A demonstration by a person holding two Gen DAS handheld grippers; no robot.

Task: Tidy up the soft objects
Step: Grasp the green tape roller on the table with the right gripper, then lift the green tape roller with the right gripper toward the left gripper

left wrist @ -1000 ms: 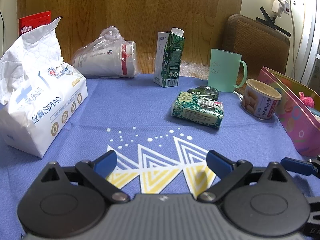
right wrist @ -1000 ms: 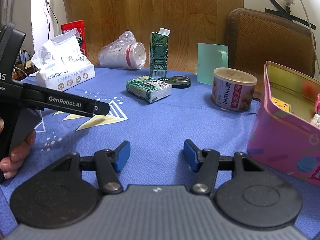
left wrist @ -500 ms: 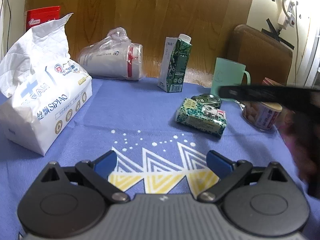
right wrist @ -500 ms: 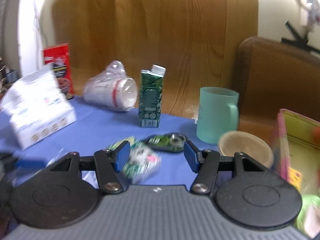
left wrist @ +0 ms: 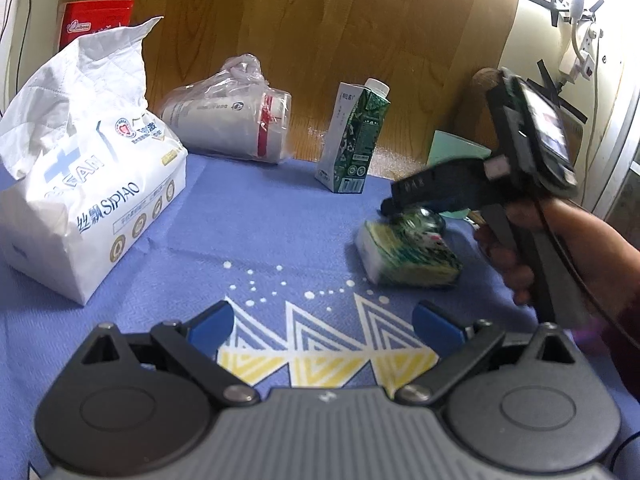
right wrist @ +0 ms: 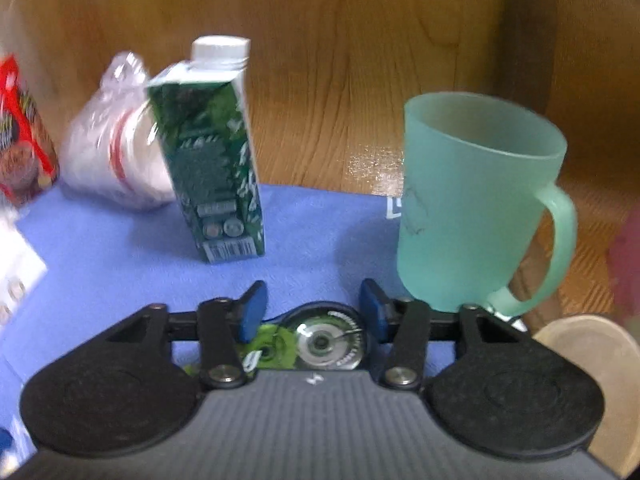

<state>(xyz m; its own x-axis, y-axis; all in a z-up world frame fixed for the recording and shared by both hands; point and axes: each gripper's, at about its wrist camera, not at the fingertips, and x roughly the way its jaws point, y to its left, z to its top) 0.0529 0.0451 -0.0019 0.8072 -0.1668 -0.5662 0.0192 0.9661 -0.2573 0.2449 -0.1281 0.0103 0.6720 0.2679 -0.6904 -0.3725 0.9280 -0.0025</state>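
A small green tissue pack [left wrist: 408, 254] lies on the blue cloth [left wrist: 260, 220]. A large white tissue bag [left wrist: 80, 172] stands at the left. My left gripper [left wrist: 323, 322] is open and empty, low over the cloth's front. My right gripper [right wrist: 312, 310] is open, its fingertips [right wrist: 252, 310] on either side of a flat green tape dispenser [right wrist: 320, 342] just beyond the tissue pack. In the left wrist view the right gripper [left wrist: 394, 204] reaches in from the right above the pack.
A green drink carton [right wrist: 212, 160] and a teal mug [right wrist: 472, 204] stand just beyond my right gripper. A bagged stack of paper cups [left wrist: 236, 124] lies at the back. A red box [left wrist: 96, 24] stands far left. A tin [right wrist: 596, 376] sits at the right.
My right gripper has moved forward and down over the tissue pack to the tape dispenser. My left gripper has stayed nearly in place and stayed open.
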